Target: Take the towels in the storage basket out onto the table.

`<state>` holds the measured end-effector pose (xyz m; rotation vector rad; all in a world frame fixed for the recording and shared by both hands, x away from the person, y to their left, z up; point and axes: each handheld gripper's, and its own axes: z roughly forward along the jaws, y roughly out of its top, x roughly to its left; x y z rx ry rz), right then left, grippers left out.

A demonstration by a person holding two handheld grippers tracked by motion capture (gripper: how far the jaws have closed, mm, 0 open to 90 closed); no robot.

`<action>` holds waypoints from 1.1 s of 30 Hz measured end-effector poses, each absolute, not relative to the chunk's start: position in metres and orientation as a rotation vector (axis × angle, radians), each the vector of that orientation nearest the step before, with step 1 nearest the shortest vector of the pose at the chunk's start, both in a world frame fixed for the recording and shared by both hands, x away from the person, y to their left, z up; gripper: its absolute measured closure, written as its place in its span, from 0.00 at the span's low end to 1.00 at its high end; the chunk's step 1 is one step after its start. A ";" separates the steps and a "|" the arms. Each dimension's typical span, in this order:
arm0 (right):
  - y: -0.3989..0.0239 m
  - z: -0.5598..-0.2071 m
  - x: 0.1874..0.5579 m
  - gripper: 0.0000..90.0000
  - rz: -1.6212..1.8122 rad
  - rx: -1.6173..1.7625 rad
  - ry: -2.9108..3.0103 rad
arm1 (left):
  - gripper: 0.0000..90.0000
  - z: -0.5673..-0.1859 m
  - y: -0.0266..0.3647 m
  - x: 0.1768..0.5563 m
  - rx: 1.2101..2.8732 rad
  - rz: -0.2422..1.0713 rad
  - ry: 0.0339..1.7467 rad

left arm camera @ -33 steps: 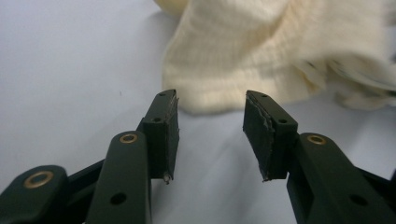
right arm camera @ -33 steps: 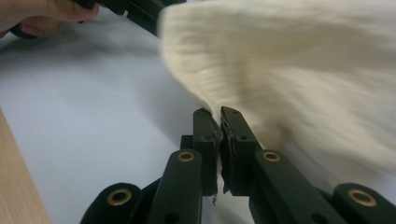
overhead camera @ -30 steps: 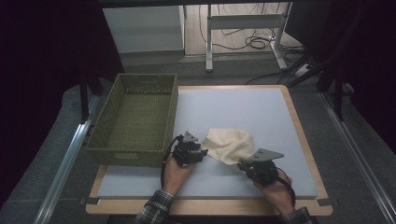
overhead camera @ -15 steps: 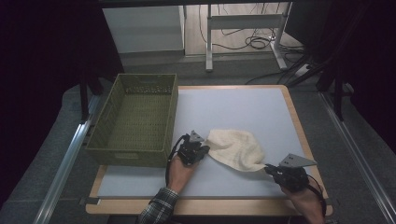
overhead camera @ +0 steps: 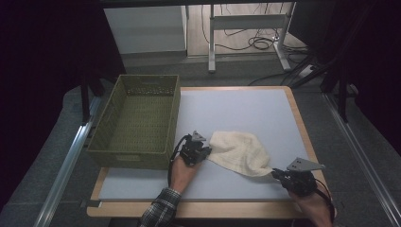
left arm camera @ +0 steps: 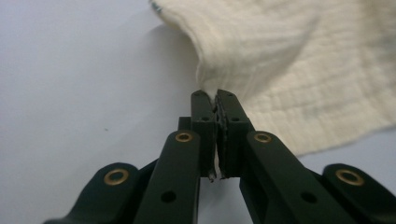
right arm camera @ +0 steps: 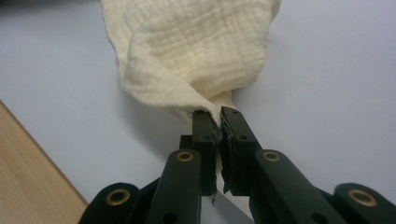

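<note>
The cloth [overhead camera: 239, 152] lies on the pale worktop [overhead camera: 246, 111], just right of the woven basket [overhead camera: 137, 120] and near the front edge, stretched between the two tools. The left hand-held gripper [overhead camera: 204, 152] is clamped on one corner of the cloth; in the left gripper view its jaws, which have just been closing, stand pressed together with a thin fold of fabric [left arm camera: 217, 95] pinched between the pads. The right hand-held gripper [overhead camera: 276, 173] is likewise closed on the opposite corner, and the right gripper view shows a twisted tip of the cloth [right arm camera: 212, 112] caught between its jaws. The cloth is a crinkled, gauze-like textile: judged light, soft and fully limp, with no stiffness to hold a shape. It will sag, bunch and drag on the worktop wherever it is unsupported. Grip is best taken at corners or hemmed edges, where several layers bunch and resist slipping. A grip on a single thin layer may slide out under tension, so pulling force should remain moderate and even.
</note>
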<state>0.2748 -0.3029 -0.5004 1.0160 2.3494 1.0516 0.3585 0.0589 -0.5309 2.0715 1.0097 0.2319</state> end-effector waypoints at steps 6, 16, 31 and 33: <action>-0.313 -0.494 0.266 0.94 1.094 1.028 2.339 | 0.97 -0.516 0.073 0.326 2.059 0.234 0.983; -0.315 -0.514 0.245 0.89 1.099 1.055 2.430 | 0.96 -0.535 0.095 0.271 2.099 0.159 0.997; -0.334 -0.485 0.265 0.72 1.163 1.116 2.354 | 0.54 -0.508 0.076 0.316 2.053 0.277 0.959; -0.329 -0.483 0.277 0.71 1.180 1.110 2.349 | 0.52 -0.506 0.070 0.329 2.052 0.286 0.962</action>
